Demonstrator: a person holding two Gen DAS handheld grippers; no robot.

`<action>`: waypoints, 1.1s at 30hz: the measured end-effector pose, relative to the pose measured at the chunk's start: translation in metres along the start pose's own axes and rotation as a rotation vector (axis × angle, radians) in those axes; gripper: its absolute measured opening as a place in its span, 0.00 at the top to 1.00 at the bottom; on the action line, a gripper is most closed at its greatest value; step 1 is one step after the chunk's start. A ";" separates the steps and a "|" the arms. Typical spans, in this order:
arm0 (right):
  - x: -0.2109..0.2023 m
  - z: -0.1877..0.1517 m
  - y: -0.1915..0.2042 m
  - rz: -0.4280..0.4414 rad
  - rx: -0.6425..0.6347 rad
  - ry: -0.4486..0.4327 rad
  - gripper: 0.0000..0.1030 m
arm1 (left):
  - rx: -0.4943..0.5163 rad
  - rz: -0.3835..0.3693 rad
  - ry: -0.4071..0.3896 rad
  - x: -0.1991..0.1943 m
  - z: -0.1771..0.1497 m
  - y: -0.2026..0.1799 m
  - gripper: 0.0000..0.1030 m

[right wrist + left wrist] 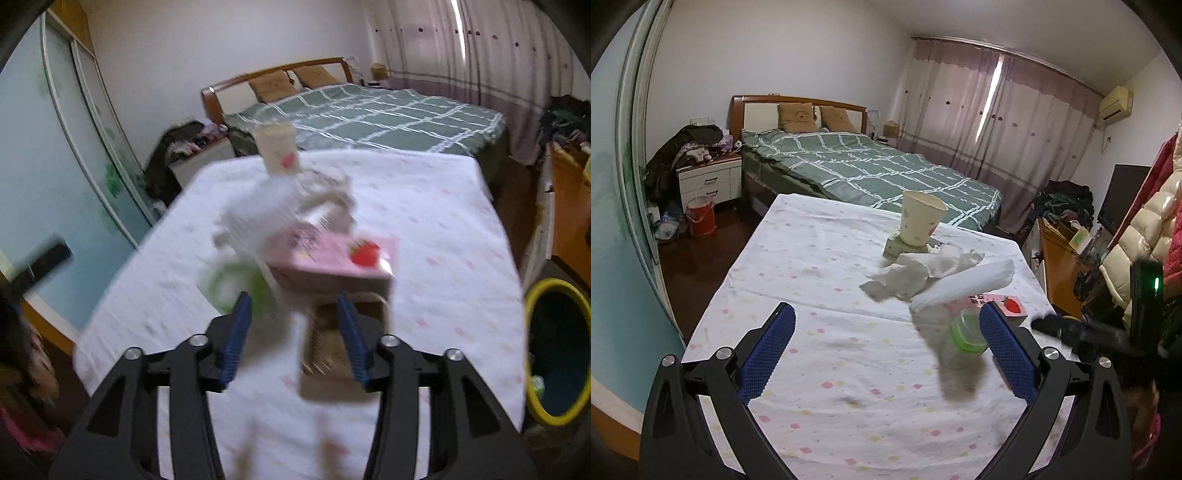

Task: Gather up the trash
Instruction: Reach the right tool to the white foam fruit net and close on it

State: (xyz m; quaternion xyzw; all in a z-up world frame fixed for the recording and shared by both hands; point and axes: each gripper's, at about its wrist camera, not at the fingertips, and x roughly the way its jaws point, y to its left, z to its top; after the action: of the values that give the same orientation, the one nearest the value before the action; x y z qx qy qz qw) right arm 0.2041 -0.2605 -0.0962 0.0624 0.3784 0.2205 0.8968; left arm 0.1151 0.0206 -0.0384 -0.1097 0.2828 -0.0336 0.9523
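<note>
Trash lies on a table with a white dotted cloth [812, 258]. A paper cup [919, 221] stands on a small box. In front of it lie crumpled tissues [916, 275], a small bottle with a green cap [964, 338] and a pink strawberry carton [1010, 304]. My left gripper [886, 354] is open and empty above the cloth, the bottle just inside its right finger. In the blurred right wrist view my right gripper [293, 332] is open above the table, just short of the pink carton [332, 258], with a brown box [332, 343] between its fingers and the green-capped bottle [232, 284] at left.
A bin with a yellow rim [554, 350] stands on the floor right of the table. A bed with a green checked cover [871, 170] lies behind the table. A nightstand [709, 181] and a red bucket [700, 216] stand at left, a wooden desk [1060, 258] at right.
</note>
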 end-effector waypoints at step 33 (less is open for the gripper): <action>0.004 0.035 0.004 0.058 0.151 -0.077 0.85 | 0.029 -0.048 0.063 0.026 -0.007 -0.015 0.05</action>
State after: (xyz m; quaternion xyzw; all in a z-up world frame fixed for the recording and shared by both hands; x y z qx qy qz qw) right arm 0.2301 -0.2534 -0.0731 0.1493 0.3572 0.2147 0.8967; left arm 0.1326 0.0013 -0.0548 -0.1015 0.3094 -0.0641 0.9433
